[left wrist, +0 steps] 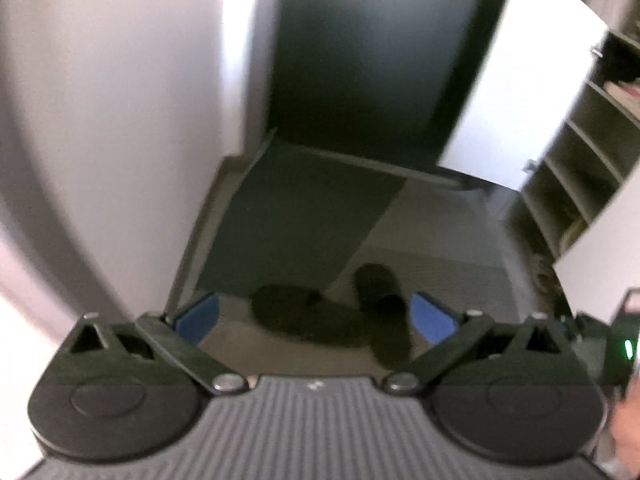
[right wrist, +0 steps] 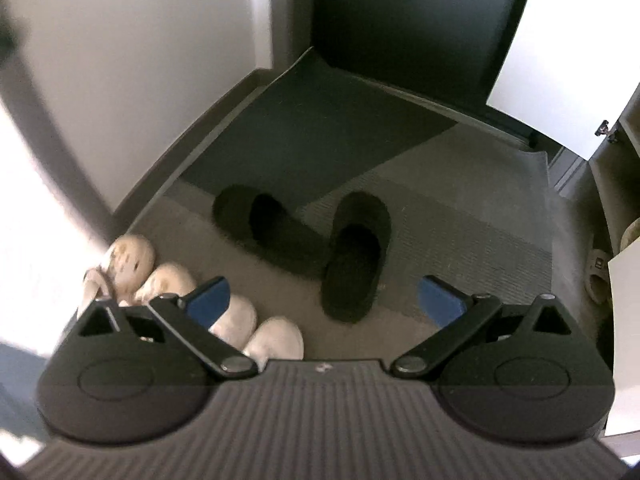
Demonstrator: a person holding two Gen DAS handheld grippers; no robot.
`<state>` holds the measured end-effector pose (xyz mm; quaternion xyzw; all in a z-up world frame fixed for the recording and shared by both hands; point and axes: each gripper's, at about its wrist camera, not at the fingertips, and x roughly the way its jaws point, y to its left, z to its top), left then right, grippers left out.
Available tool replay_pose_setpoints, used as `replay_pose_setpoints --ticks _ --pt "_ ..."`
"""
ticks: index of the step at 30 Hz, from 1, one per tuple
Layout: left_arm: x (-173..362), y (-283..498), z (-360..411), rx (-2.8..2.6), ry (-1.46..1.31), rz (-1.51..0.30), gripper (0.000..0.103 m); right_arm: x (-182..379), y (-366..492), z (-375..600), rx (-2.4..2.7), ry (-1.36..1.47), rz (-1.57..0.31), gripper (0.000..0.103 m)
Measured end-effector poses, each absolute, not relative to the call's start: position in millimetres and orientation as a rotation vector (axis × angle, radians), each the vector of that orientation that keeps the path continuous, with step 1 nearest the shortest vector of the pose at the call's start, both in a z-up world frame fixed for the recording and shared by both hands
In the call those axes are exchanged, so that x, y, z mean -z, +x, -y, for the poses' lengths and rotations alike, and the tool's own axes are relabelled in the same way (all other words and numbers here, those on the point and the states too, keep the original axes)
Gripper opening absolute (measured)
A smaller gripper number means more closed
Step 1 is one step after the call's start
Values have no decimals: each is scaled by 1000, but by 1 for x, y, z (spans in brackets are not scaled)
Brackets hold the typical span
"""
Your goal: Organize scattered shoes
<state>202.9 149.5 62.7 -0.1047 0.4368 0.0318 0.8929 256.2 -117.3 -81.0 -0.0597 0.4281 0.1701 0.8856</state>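
Both the left gripper (left wrist: pixel 316 318) and right gripper (right wrist: pixel 324 300) hang spread wide and empty above the floor. Looks like a between-picks step: the black slippers (right wrist: pixel 320 240) lie crossed at the heels on the carpet, pale shoes (right wrist: pixel 240 316) lined up along the wall, so next means dropping onto one slipper. Shoe cabinet (left wrist: pixel 580 168) contents are too blurred to read; the pale row is partly hidden behind the right gripper.

Two black slippers (right wrist: pixel 320 240) lie on the floor. Four pale slippers (right wrist: pixel 224 312) sit in a row at the near left.
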Motion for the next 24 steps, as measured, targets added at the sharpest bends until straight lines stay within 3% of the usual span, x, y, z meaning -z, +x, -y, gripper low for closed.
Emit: replay_pose_setpoints --ticks 4,14,19,24 --pt "-60 183 -174 -121 -322 -878 103 104 286 102 -389 78 -861 103" --pt "-36 167 -155 -144 -383 -847 103 272 356 52 -475 496 -955 102" --pt "-3 192 -128 -135 -329 -925 103 341 392 22 -512 555 -1042 99" --pt "46 246 -108 -144 -319 -1084 103 396 414 -2 -501 624 -1087 90"
